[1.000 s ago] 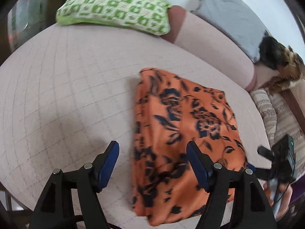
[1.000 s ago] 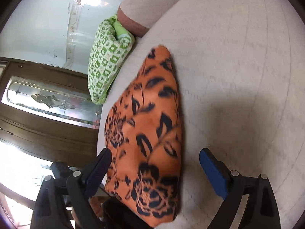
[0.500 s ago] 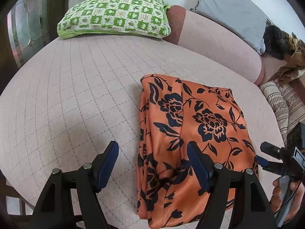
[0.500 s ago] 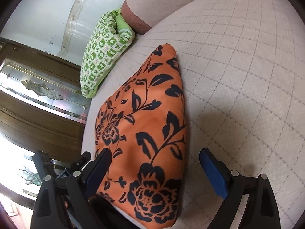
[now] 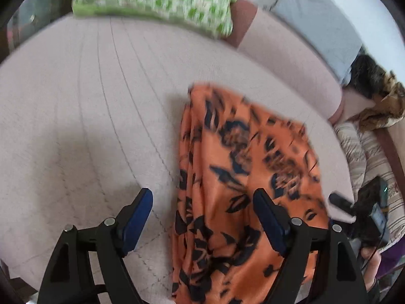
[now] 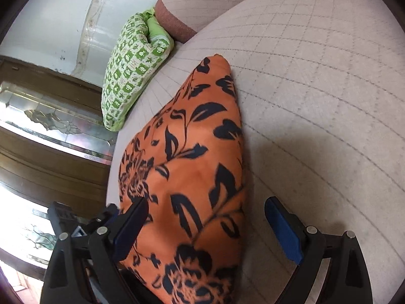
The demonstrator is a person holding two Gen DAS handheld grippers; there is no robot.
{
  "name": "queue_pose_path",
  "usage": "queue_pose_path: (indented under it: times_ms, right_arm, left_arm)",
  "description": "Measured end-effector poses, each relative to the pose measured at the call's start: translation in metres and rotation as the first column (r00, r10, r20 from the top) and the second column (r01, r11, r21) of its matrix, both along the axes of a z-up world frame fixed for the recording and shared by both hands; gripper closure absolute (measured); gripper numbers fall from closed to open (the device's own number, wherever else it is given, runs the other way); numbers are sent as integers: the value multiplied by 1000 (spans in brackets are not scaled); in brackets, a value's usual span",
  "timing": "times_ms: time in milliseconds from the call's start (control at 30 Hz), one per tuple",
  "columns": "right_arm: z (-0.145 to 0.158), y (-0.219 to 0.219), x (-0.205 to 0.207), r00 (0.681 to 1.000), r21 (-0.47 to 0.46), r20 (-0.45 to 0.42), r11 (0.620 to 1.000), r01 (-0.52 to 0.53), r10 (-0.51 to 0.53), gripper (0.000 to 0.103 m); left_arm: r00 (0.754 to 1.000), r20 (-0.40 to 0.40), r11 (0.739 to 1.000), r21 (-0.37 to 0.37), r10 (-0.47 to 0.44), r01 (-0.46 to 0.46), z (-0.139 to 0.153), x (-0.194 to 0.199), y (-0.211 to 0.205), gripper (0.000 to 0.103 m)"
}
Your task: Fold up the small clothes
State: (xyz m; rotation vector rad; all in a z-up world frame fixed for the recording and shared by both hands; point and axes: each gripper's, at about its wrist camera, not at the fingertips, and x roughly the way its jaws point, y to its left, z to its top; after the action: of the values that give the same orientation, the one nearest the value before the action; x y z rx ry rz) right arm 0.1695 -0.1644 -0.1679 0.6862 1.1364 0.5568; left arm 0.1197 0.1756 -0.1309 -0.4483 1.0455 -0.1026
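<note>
An orange garment with a dark floral print [image 5: 243, 177] lies folded flat on the pale quilted sofa seat [image 5: 88, 116]; it also shows in the right wrist view [image 6: 192, 172]. My left gripper [image 5: 202, 210] is open and empty, its jaws straddling the garment's left folded edge near the front. My right gripper [image 6: 206, 223] is open and empty, straddling the garment's near right edge. The right gripper's body shows at the far right of the left wrist view [image 5: 367, 212]. The left wrist view is blurred.
A green and white patterned pillow [image 5: 157, 2] lies at the back of the seat, also in the right wrist view [image 6: 131, 68]. A pink bolster [image 5: 286, 58] and grey cushion [image 5: 319, 22] run along the back. A striped cloth [image 5: 364, 157] and furry item [image 5: 379, 96] lie right.
Both grippers stay open over the garment. The left wrist view has shifted and blurred with motion, the garment sitting slightly lower and closer. The right gripper has moved a little nearer the garment.
</note>
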Motion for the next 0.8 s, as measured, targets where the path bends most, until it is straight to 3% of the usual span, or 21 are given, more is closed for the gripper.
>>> queue_pose_path:
  times_ms: [33, 67, 100, 133, 200, 267, 467, 567, 667, 700, 733, 767, 800]
  right_arm:
    - [-1, 6, 4, 1000, -5, -4, 1000, -22, 21, 9]
    - [0, 14, 7, 999, -44, 3, 998, -40, 40, 20]
    - [1, 22, 10, 998, -101, 2, 993, -68, 68, 47]
    - [2, 27, 11, 996, -116, 6, 990, -83, 85, 51]
    - [13, 33, 8, 992, -161, 48, 981, -105, 115, 63]
    - [27, 34, 4, 987, -181, 93, 977, -111, 130, 66]
    - [87, -10, -1, 963, -196, 247, 979, -62, 111, 67]
    - [102, -51, 4, 955, -198, 290, 980, 0, 58, 67]
    - [84, -96, 17, 965, -190, 260, 980, 64, -12, 62]
    - [70, -108, 24, 973, -204, 229, 976, 79, -31, 51]
    - [56, -117, 31, 980, -219, 194, 971, 95, -52, 43]
    - [34, -129, 35, 985, -269, 141, 953, 136, -101, 31]
    - [21, -137, 35, 984, -337, 106, 926, 169, -141, 30]
  left_arm:
    - [1000, -7, 1000, -9, -24, 24, -5, 3, -3, 21]
    - [999, 19, 999, 8, -32, 31, -4, 2, -6, 22]
    - [997, 33, 998, 20, -65, 64, -4, 2, -11, 48]
    - [995, 19, 995, 6, -99, 99, -6, 4, -16, 63]
    - [994, 32, 994, 44, -102, 100, 0, 4, -24, 71]
    - [991, 62, 990, 89, -118, 112, 12, 0, -36, 74]
    - [961, 225, 987, 64, -161, 150, 70, 2, -81, 75]
    - [950, 249, 982, 51, -191, 184, 75, 20, -113, 73]
    - [955, 222, 981, 57, -194, 186, 55, 40, -141, 63]
    - [967, 171, 980, 95, -192, 177, 37, 51, -152, 44]
    - [976, 126, 979, 120, -179, 164, 24, 59, -157, 38]
    - [985, 53, 978, 139, -161, 153, 5, 65, -160, 38]
    - [986, 32, 980, 123, -161, 156, -2, 66, -160, 38]
